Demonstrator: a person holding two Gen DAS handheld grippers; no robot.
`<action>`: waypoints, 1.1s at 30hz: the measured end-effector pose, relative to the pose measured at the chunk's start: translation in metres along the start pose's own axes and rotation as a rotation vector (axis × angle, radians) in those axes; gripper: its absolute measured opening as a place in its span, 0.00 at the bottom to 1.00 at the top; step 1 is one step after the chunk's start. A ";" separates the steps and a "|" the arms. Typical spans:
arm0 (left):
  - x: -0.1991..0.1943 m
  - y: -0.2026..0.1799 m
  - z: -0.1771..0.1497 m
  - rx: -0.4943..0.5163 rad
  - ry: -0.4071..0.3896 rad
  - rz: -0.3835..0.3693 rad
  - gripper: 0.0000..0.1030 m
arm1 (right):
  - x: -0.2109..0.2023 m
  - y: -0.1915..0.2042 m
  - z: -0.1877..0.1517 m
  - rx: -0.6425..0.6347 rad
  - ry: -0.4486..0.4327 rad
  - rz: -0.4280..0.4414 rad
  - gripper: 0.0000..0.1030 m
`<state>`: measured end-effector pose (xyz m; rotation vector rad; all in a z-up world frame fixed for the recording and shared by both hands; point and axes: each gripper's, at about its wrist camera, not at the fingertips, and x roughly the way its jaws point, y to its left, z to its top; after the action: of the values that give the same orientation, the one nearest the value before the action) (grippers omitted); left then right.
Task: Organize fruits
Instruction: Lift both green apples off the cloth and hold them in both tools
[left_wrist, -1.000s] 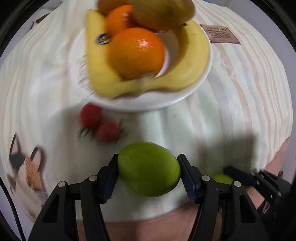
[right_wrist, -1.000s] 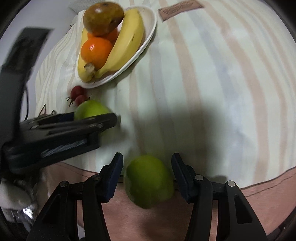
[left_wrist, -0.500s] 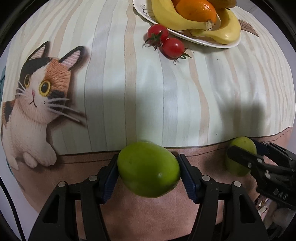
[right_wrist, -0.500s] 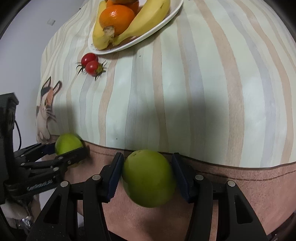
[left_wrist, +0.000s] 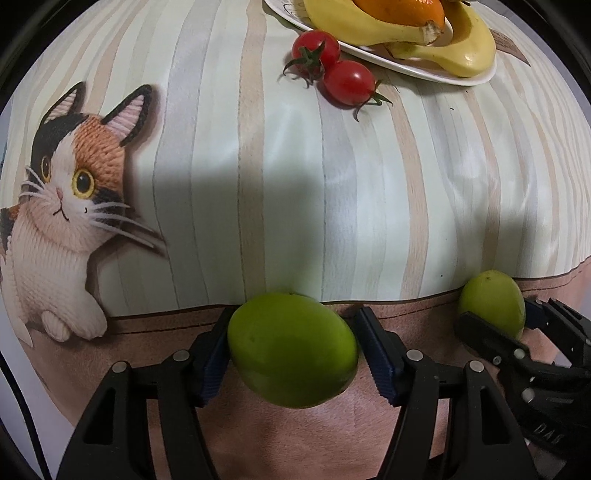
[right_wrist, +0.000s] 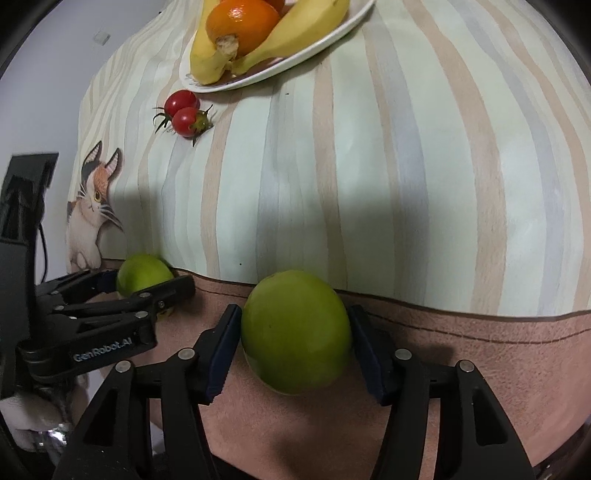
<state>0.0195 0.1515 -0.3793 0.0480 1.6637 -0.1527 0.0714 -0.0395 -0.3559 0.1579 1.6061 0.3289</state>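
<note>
I hold green fruit in left gripper, second green fruit in right gripper, jaws part-open, above cloth's brown edge. Risk: rounded fruit rolling off if released.

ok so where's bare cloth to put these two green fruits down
Widest free patch: the striped cloth between the cherry tomatoes, the cat picture and the brown border. The stripes right of the plate are bare too. Crowded: the plate, piled with bananas and an orange.
</note>
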 end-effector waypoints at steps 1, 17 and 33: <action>0.000 0.002 0.003 -0.001 -0.005 0.005 0.60 | 0.000 0.002 -0.001 -0.010 -0.004 -0.011 0.57; -0.010 -0.002 0.014 -0.016 -0.021 0.043 0.58 | 0.008 0.013 -0.001 -0.011 0.016 -0.068 0.58; -0.076 -0.015 0.026 0.001 -0.122 0.020 0.55 | -0.046 -0.009 0.003 -0.014 -0.127 -0.060 0.57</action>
<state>0.0510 0.1375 -0.3048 0.0552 1.5406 -0.1383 0.0779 -0.0614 -0.3153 0.1169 1.4795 0.2779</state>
